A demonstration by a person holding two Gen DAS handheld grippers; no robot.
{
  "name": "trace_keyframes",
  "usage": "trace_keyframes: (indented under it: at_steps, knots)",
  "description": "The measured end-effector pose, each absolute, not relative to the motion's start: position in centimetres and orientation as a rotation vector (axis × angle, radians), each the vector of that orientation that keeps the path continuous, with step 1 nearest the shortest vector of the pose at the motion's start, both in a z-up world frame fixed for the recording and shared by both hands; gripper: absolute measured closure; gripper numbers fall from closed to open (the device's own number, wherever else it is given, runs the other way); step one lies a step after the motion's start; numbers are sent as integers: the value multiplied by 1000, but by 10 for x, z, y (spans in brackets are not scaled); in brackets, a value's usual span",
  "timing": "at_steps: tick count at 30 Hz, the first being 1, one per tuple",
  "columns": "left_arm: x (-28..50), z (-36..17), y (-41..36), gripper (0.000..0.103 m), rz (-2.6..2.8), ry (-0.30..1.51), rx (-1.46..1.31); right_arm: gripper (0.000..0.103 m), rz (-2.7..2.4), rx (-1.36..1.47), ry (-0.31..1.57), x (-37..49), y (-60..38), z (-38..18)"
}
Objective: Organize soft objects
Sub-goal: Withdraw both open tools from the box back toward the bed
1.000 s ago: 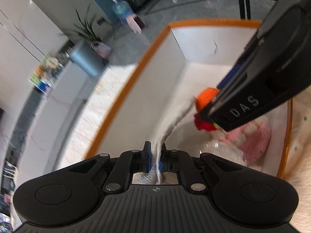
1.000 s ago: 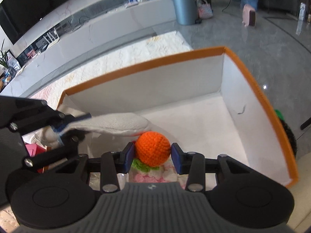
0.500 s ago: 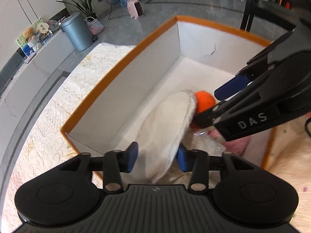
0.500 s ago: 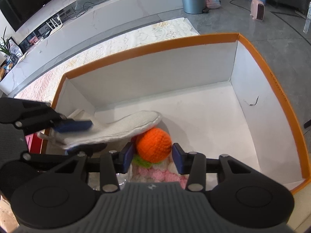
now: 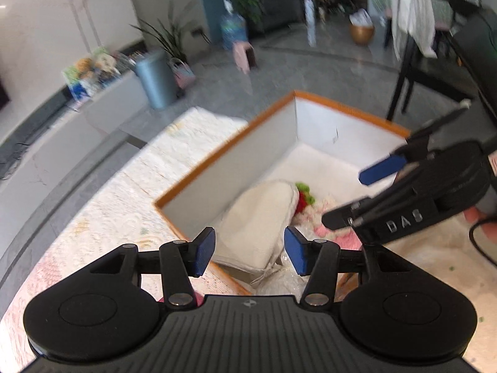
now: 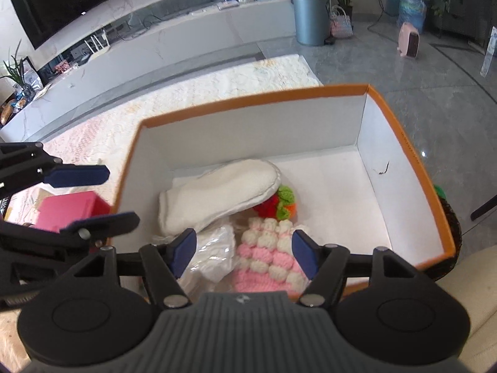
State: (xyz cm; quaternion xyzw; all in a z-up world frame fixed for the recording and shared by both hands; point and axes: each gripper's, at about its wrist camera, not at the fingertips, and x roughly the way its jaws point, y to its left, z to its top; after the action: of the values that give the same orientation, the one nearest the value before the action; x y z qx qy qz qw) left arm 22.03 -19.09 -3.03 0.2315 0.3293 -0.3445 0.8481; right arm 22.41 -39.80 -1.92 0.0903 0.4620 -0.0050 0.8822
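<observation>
The orange-rimmed box (image 6: 407,155) sits on the lace-covered counter (image 6: 217,93) and already holds the soft things that show: the white slipper (image 6: 217,192) lies slanted along the box's left wall, its toe resting on the red, green and orange knitted toy (image 6: 279,205), and in front of these the pink-and-white knitted piece (image 6: 270,258) lies beside a crumpled clear plastic bag (image 6: 214,255). Judging from this, the placing step is done for these items, and much of the box floor to the right is bare. Outside the box, a pink box (image 6: 68,211) stands just beside its left wall; whether it belongs to the task I cannot tell. The left gripper (image 5: 250,250) hangs over the box's near corner, its fingers (image 5: 205,248) spreading with nothing pinched. The right gripper (image 6: 245,250) likewise hangs above the knitted piece, fingers opening, gripping nothing.
</observation>
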Motion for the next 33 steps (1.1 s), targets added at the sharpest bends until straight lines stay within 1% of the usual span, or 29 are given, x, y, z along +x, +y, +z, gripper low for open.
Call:
trace_keyframes:
  at_steps: [3, 9, 13, 14, 15, 16, 20, 23, 25, 27, 29, 31, 32, 33]
  knots:
    - [204, -16, -179, 42, -687, 631, 420, 28, 8, 171, 895, 205, -385, -1]
    - [168, 6, -145, 43, -605, 521, 269, 28, 37, 144, 672, 159, -353, 30]
    - [145, 11, -120, 43, -515, 468, 210, 28, 36, 121, 550, 131, -330, 35]
    - [139, 10, -115, 43, -490, 460, 206, 25, 37, 119, 531, 125, -324, 35]
    - [134, 8, -108, 43, -468, 457, 200, 21, 40, 125, 519, 120, -318, 35]
    - [130, 7, -100, 45, -447, 456, 184, 19, 49, 137, 515, 115, -312, 34]
    - [115, -4, -68, 49, -382, 487, 91, 18, 131, 208, 558, 105, -290, 22]
    - [106, -13, -40, 57, -320, 504, 19, 18, 154, 200, 577, 98, -267, 9]
    - [101, -19, -22, 70, -268, 517, -15, 18, 170, 170, 579, 93, -250, -1]
    - [97, -28, -5, 77, -228, 538, -43, 18, 194, 151, 571, 87, -235, -11]
    - [95, -37, 10, 81, -200, 562, -70, 19, 214, 128, 584, 84, -220, -20]
    - [90, -45, 28, 88, -168, 585, -94, 19, 237, 105, 598, 84, -206, -28]
    - [89, -48, 34, 89, -152, 600, -100, 20, 244, 91, 604, 84, -199, -31]
    - [89, -51, 40, 94, -140, 615, -109, 20, 261, 75, 609, 85, -193, -35]
